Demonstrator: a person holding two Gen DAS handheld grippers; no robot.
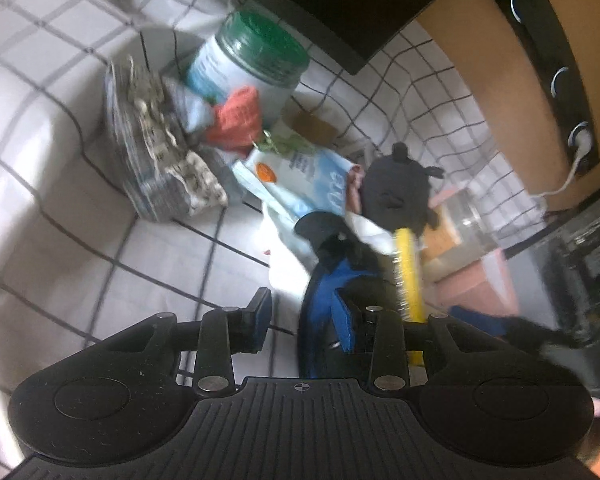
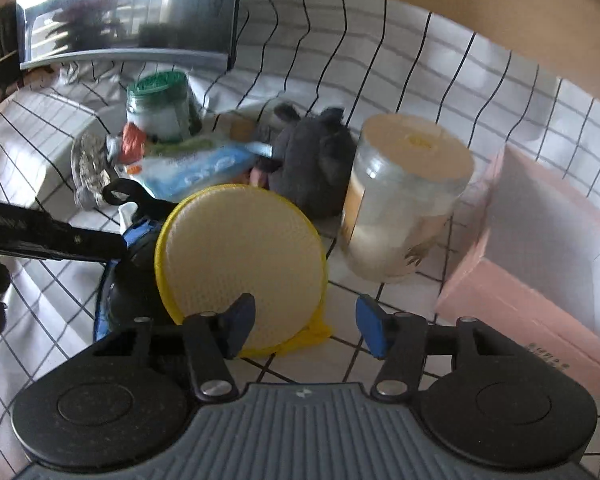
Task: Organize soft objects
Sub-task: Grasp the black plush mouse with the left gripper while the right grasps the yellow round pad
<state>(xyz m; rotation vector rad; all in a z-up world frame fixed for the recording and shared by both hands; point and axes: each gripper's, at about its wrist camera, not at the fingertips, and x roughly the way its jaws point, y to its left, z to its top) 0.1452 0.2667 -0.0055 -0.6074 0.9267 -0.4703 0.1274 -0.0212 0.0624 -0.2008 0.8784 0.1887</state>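
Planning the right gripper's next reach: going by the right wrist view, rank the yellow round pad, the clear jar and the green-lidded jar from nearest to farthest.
From the right gripper:
1. Yellow round pad, just ahead, left.
2. Clear jar, ahead, right.
3. Green-lidded jar, far back, left.

White grid-lined cloth (image 2: 400,80) covers the surface. On it, the clear jar (image 2: 400,200) stands centre; pink box (image 2: 540,280) right of it, grey plush (image 2: 312,160) and yellow round pad (image 2: 240,256) left, green-lidded jar (image 2: 160,104) far left.
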